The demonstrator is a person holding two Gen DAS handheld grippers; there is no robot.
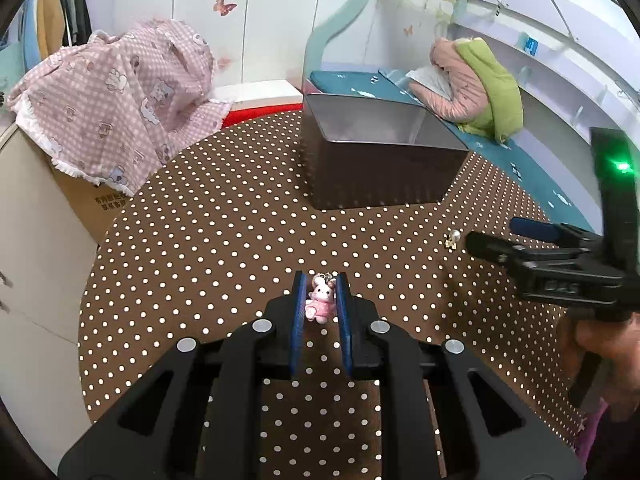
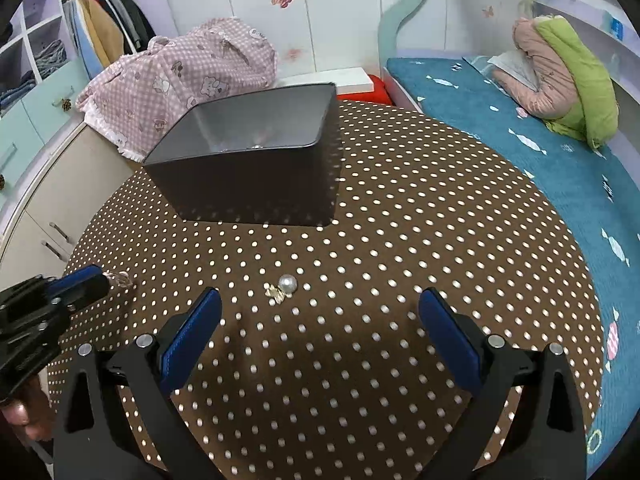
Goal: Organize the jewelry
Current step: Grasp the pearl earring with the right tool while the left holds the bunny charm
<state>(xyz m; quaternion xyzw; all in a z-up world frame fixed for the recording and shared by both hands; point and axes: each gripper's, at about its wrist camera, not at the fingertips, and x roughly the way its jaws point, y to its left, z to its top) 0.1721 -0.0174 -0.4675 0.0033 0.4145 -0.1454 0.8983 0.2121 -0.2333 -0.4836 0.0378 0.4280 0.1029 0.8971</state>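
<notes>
A small pink bunny charm [image 1: 320,300] with a metal ring sits between the blue pads of my left gripper [image 1: 321,296], which is shut on it just above the dotted tablecloth. From the right wrist view the left gripper [image 2: 94,282] shows at the left edge with the charm's ring [image 2: 120,279] sticking out. A pearl earring [image 2: 285,286] with a gold piece lies on the cloth, a little ahead of my open right gripper [image 2: 320,316] and left of its middle line. The earring [image 1: 453,237] also lies just off the right gripper's fingertips [image 1: 474,240] in the left wrist view.
A dark metal box [image 2: 248,176], open at the top, stands on the far half of the round brown dotted table [image 2: 400,240]. A pink checked cloth [image 1: 120,92] covers a cabinet to the left. A bed with a teal cover [image 2: 540,168] runs along the right.
</notes>
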